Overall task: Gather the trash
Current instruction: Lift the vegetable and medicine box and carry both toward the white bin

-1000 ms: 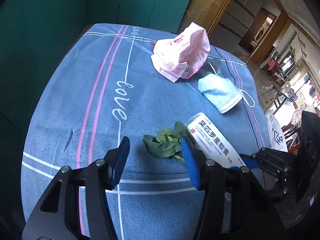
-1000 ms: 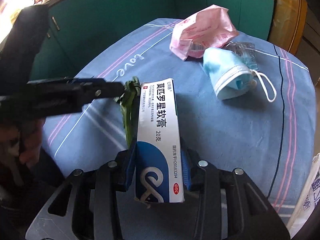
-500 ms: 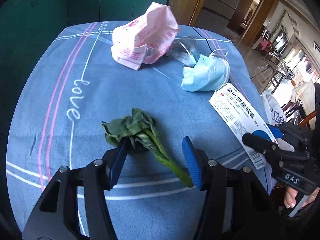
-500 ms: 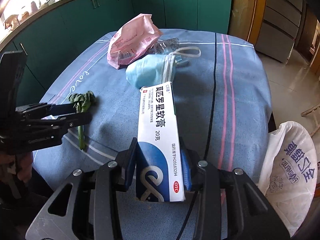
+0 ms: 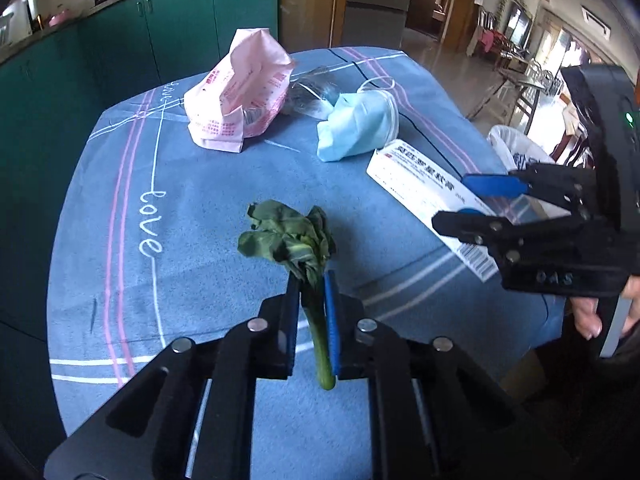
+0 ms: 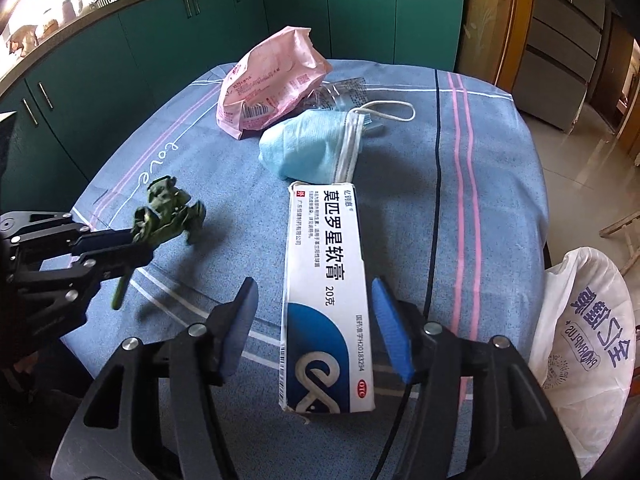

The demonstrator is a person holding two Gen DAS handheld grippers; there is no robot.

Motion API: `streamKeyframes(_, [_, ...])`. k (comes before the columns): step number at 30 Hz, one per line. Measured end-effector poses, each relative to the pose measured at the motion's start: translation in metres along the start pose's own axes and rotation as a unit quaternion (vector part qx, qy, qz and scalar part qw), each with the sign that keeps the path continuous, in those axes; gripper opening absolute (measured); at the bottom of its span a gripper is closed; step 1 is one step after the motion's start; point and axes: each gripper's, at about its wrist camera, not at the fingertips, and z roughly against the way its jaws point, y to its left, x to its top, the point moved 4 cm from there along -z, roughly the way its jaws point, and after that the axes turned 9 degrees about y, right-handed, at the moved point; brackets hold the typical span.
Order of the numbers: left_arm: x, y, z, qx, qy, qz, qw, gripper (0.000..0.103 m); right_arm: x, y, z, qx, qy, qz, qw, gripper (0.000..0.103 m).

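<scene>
Bag (image 6: 580,320): contents unseen; box (image 6: 326,292) lengthwise between opening right gripper (image 6: 316,324) pads, untouched; left gripper (image 5: 311,300) clamping greens (image 5: 296,244) stem, leaves pointing away

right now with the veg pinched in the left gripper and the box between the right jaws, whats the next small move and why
Probably carry the wilted green toward the white bag off the table edge. The left gripper is shut on its stem, while the right gripper is opening, its pads clear of the ointment box, which seems to lie on the tablecloth.
</scene>
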Motion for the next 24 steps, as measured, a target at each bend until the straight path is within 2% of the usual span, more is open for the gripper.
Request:
streamKeyframes(9, [-0.010, 0.027, 0.004, 0.007, 0.004, 0.052, 0.9986, 0.014, 0.002, 0.013, -0.012, 0.011, 0.006, 0.009, 1.000, 0.058])
streamKeyframes(10, [-0.010, 0.032, 0.004, 0.005, 0.004, 0.065, 0.9979, 0.016, 0.002, 0.015, -0.011, 0.014, 0.004, 0.010, 1.000, 0.053])
streamKeyframes(12, [-0.013, 0.038, 0.004, 0.000, 0.004, 0.083, 0.9966, 0.027, 0.000, 0.017, -0.012, 0.021, 0.006, 0.013, 1.000, 0.046])
streamKeyframes(13, [-0.013, 0.040, 0.005, -0.001, 0.003, 0.091, 0.9958, 0.040, 0.000, 0.018, -0.012, 0.022, 0.006, 0.015, 1.000, 0.045])
streamKeyframes(14, [-0.013, 0.041, 0.005, 0.001, 0.001, 0.096, 0.9954, 0.047, -0.001, 0.020, -0.012, 0.020, 0.006, 0.018, 1.000, 0.045])
streamKeyframes(15, [-0.013, 0.042, 0.007, 0.002, -0.002, 0.099, 0.9951, 0.049, -0.001, 0.021, -0.011, 0.019, 0.007, 0.020, 1.000, 0.045])
streamKeyframes(17, [-0.013, 0.043, 0.008, 0.002, -0.006, 0.103, 0.9947, 0.062, -0.002, 0.023, -0.010, 0.019, 0.008, 0.026, 0.999, 0.046])
streamKeyframes(20, [-0.012, 0.042, 0.006, -0.006, -0.006, 0.115, 0.9933, 0.065, -0.001, 0.026, -0.008, 0.014, 0.004, 0.028, 1.000, 0.054])
streamKeyframes(24, [-0.010, 0.033, -0.005, -0.007, 0.005, 0.119, 0.9928, 0.064, 0.004, 0.027, -0.012, 0.003, 0.005, 0.026, 1.000, 0.055])
